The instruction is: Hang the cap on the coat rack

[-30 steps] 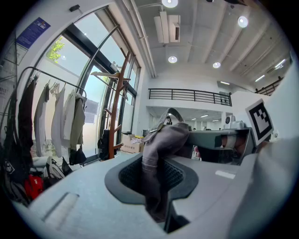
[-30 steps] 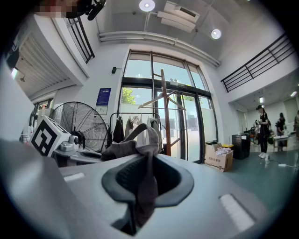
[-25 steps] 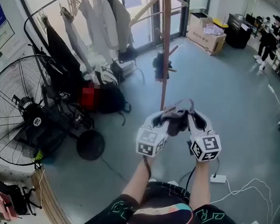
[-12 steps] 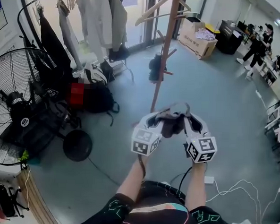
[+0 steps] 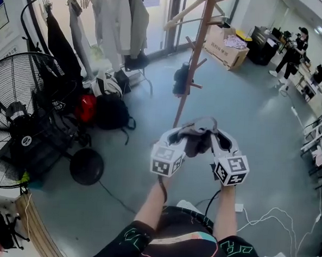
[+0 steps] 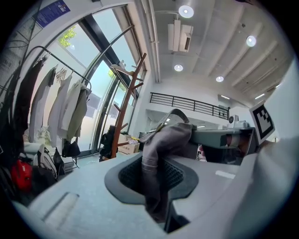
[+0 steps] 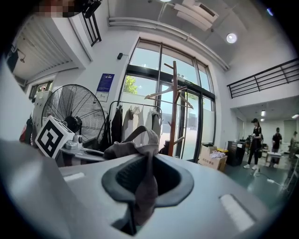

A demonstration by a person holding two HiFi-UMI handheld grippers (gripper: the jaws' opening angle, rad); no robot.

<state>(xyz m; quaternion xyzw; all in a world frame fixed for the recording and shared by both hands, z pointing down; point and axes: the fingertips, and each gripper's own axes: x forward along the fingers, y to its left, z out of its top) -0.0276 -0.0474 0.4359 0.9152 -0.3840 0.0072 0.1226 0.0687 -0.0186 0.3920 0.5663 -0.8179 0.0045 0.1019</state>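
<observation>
Left hand-held gripper and right hand-held gripper both grip the grey fabric cap; the tall wooden coat rack stands beyond.

Grey-blue floor, most crowded along its left side.
The floor carries a wooden coat rack near the middle. A big fan and a round black base stand at left. Dark bags sit beside a red item, perhaps a helmet. A cardboard box is far back, and a white power strip lies with cables.
</observation>
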